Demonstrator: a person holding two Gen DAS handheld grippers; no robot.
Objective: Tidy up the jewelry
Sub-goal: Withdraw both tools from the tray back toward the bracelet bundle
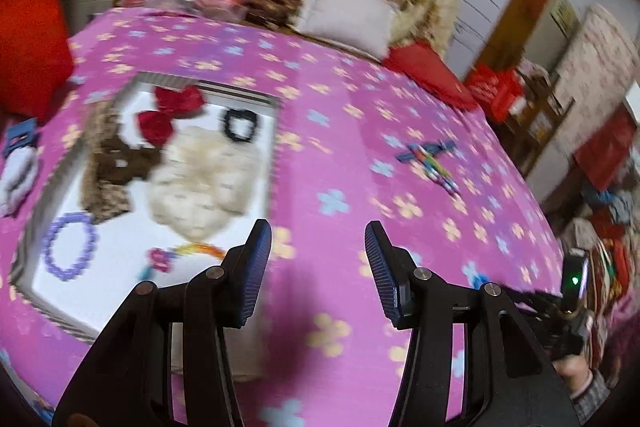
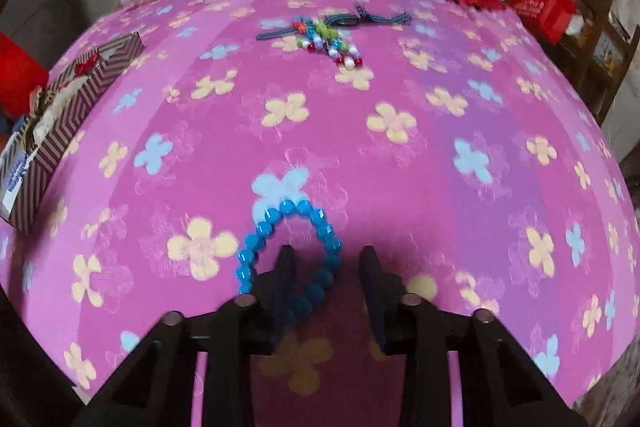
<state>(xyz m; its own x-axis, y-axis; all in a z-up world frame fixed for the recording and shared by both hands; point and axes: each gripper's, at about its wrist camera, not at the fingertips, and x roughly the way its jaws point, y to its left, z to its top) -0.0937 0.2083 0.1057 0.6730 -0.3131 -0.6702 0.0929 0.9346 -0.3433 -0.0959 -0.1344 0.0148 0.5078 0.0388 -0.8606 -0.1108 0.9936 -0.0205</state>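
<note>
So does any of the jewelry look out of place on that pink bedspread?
Yes. A blue bead bracelet and a beaded ribbon piece lie loose on the bedspread, outside the striped box that holds the other pieces.

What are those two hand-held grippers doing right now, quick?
Left hand-held gripper: open, holding nothing.
Right hand-held gripper: open; one side of the blue bead bracelet lies between its fingers, not yet gripped.
</note>
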